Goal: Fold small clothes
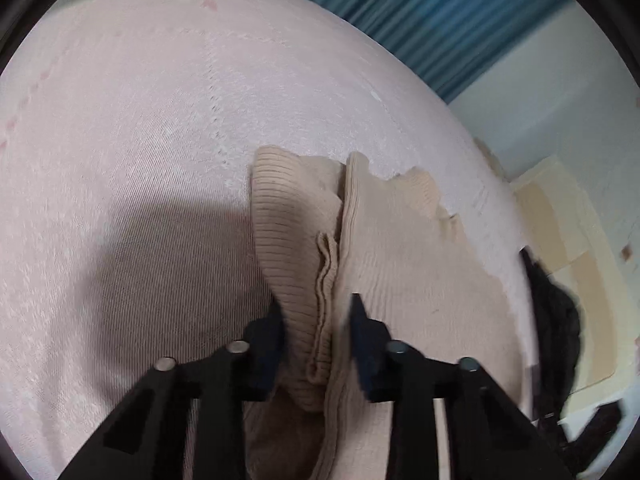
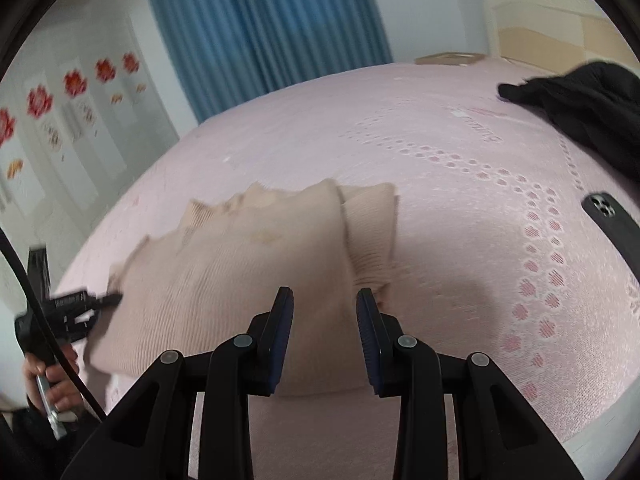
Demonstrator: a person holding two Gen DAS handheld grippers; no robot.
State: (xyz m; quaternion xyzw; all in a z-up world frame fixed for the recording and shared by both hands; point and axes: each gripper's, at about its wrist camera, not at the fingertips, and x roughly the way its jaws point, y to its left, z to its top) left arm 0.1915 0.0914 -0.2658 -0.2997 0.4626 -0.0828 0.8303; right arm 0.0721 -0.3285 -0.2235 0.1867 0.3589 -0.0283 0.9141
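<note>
The beige ribbed knit garment (image 2: 240, 264) lies on the pink patterned bedspread (image 2: 460, 200), long axis running left to right. The left gripper (image 1: 316, 320) clamps its bunched edge; the right gripper (image 2: 324, 304) hovers, jaws parted, just above it.

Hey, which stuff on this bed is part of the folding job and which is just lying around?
Job:
beige knit top
left gripper
right gripper

Lying about:
black garment
phone
blue curtain
</note>
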